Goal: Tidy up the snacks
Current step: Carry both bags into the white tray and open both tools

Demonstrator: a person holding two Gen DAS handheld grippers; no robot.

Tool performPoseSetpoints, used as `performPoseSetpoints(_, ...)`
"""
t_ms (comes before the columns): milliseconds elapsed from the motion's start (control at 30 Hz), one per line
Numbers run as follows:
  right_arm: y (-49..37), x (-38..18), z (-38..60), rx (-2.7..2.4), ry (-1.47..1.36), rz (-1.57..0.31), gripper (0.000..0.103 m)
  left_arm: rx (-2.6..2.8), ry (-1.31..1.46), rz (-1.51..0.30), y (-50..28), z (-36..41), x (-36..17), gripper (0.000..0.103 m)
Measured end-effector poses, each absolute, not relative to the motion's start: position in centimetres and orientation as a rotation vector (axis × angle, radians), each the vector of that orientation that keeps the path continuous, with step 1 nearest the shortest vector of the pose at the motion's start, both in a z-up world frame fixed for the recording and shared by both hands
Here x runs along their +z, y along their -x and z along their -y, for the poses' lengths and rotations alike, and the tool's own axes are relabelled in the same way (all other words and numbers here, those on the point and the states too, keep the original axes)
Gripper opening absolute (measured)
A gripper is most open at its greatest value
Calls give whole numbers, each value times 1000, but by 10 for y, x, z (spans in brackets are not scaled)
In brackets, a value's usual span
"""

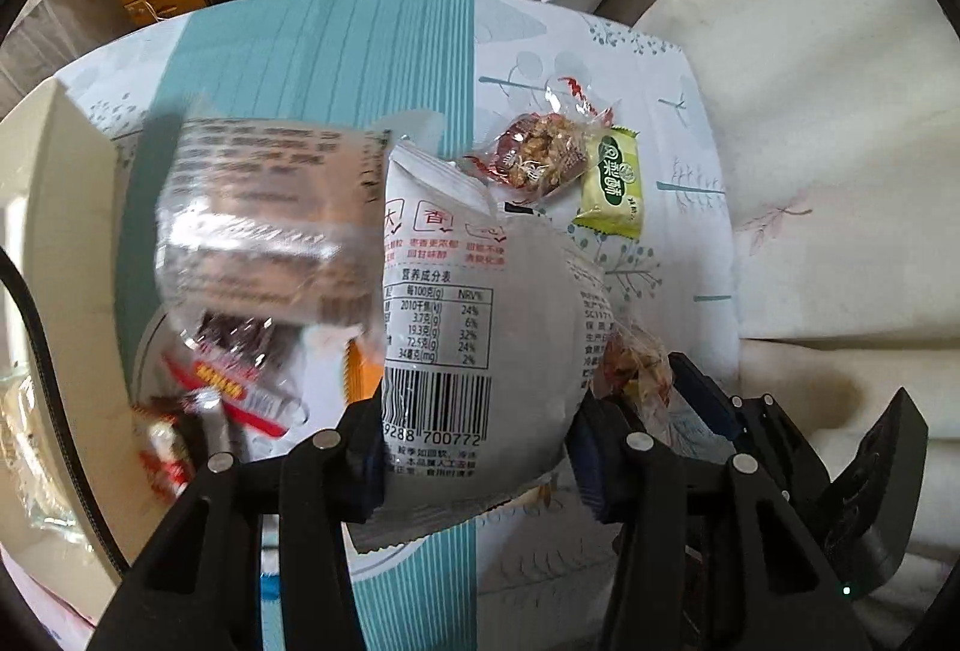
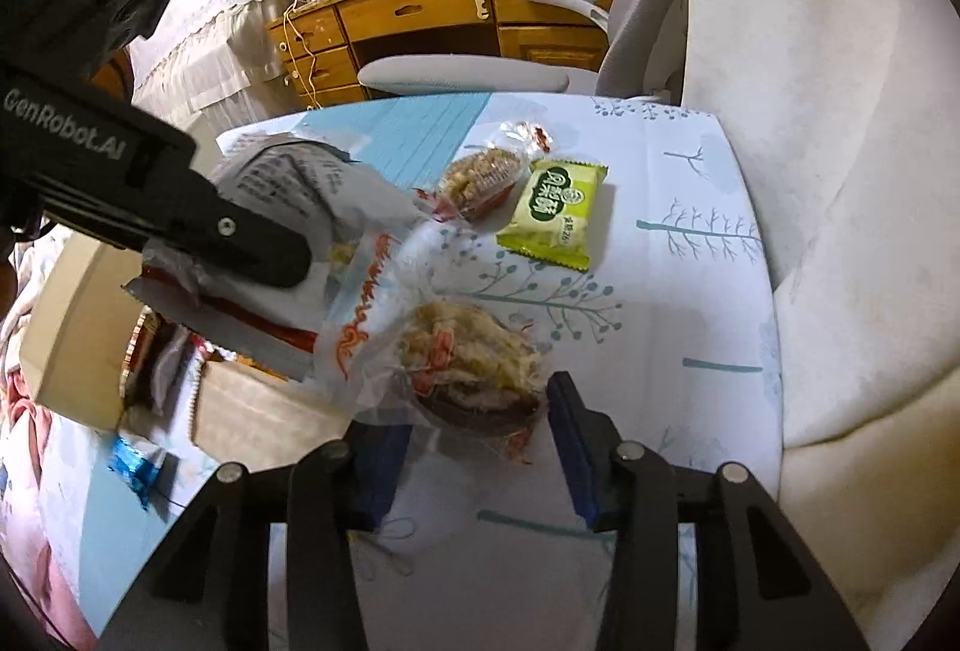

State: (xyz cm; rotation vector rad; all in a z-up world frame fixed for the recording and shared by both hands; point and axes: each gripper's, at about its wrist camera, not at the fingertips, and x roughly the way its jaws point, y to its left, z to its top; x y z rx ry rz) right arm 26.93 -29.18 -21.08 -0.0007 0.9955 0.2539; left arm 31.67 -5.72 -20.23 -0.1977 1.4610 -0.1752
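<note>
My left gripper point(image 1: 480, 447) is shut on a white packet point(image 1: 456, 303) with a barcode and holds it clear of the cloth. In the right wrist view one of its fingers point(image 2: 252, 243) clamps that packet point(image 2: 282, 183) at upper left, above a cardboard box point(image 2: 72, 327). My right gripper point(image 2: 477, 435) is shut on a clear-wrapped nut-and-date snack point(image 2: 474, 363), pads against both its sides, low on the table. The same snack point(image 1: 636, 369) shows beside a right finger point(image 1: 708, 399). A second nut snack point(image 2: 480, 183) and a green packet point(image 2: 555, 213) lie farther back.
The box at the left holds several wrapped snacks point(image 1: 228, 381); a blurred clear packet with brown contents point(image 1: 264, 231) shows above them. A patterned cloth point(image 2: 690, 291) covers the table. A grey chair point(image 2: 462, 75) stands behind it and a cream cushion point(image 2: 840, 171) to the right.
</note>
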Motion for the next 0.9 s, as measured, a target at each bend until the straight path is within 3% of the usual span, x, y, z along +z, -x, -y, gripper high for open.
performPoseSetpoints(467, -231, -144, 230, 292, -81, -939, 45, -177, 227, -1372, -263, -10, -134, 48)
performPoseSetpoints(900, -199, -97, 118, 406, -157, -872, 45, -115, 265, -1269, -204, -136, -90, 48)
